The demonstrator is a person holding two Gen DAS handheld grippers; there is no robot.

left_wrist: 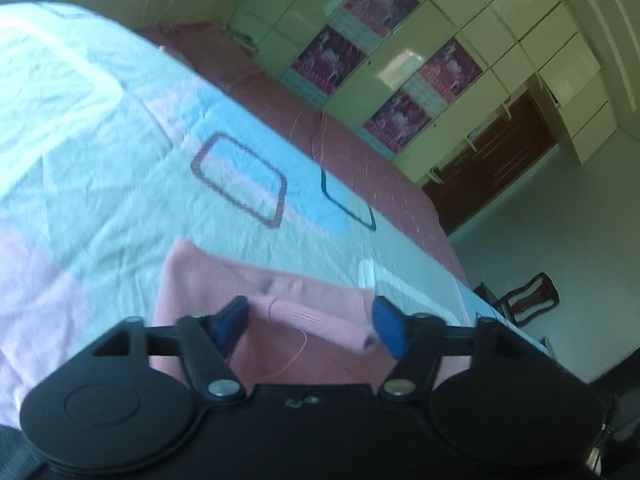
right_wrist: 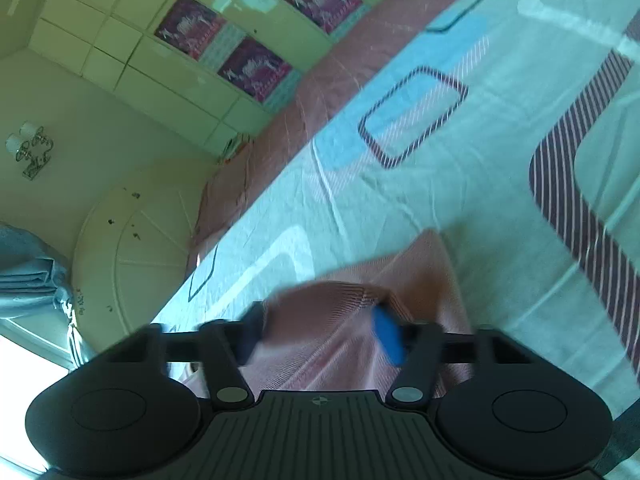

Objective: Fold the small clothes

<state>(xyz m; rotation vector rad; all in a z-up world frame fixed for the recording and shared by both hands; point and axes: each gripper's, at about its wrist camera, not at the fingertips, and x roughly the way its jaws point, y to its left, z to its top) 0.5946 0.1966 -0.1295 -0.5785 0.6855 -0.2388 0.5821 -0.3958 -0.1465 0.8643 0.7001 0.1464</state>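
Looking down my left gripper, I see its blue-padded fingers spread wide apart, released, with nothing pinched between them. The pink knit garment lies flat on the bedsheet directly under and just ahead of that gripper; a ribbed cuff or rolled edge of it sits in the gap between the fingers, apart from the left pad and close to the right one (whether it brushes that pad I cannot tell).

On my right gripper the jaws stand equally wide. A fold of the same pink garment bulges up between the pads; the picture is smeared, yet the fabric looks loose and not squeezed.

Beyond the garment, the sheet stretches on in pale blue, pink and white, printed with rounded rectangles, and in the right view a dark striped band runs past the garment's far side. Further from the garment a reddish-brown mattress edge borders the sheet. Past that stands a wall of pale green cabinets carrying pink posters. Off the garment's right in the left view, a dark wooden chair stands on the floor beside the bed.
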